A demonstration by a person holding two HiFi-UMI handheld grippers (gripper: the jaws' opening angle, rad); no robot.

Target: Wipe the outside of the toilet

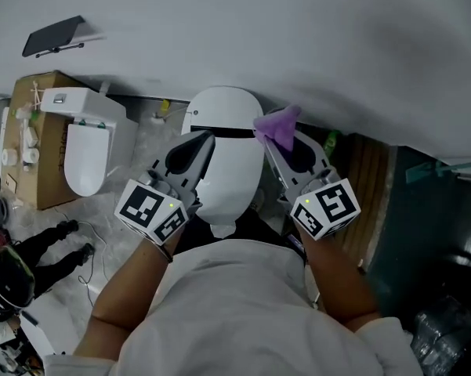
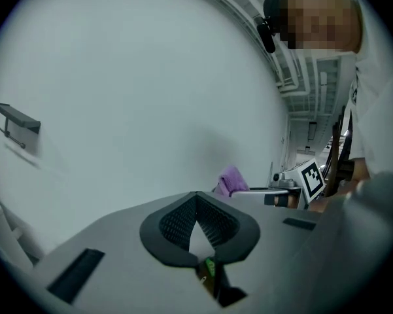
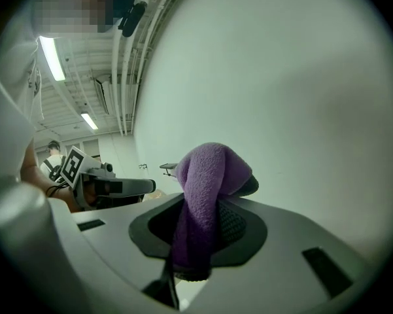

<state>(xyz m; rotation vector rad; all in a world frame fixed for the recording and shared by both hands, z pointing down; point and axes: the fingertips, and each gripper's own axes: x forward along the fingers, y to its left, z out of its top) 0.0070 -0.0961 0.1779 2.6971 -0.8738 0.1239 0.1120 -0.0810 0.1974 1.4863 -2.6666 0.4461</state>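
The white toilet (image 1: 223,159) stands below me against the pale wall, lid down. My right gripper (image 1: 286,141) is held up over its right side, shut on a purple cloth (image 1: 277,126) that bulges out past the tips. In the right gripper view the purple cloth (image 3: 209,175) is bunched between the black pads (image 3: 239,224) and faces the wall. My left gripper (image 1: 191,152) hovers over the toilet's left side, shut with nothing in it. In the left gripper view its pads (image 2: 222,224) meet at the tip, and the cloth (image 2: 231,180) shows beyond.
A second white toilet (image 1: 86,143) rests beside a cardboard box (image 1: 35,147) at the left. A dark wall shelf (image 1: 53,36) hangs above it. Black gear and cables lie on the floor at lower left. Wooden slats (image 1: 370,180) and a dark bin stand at the right.
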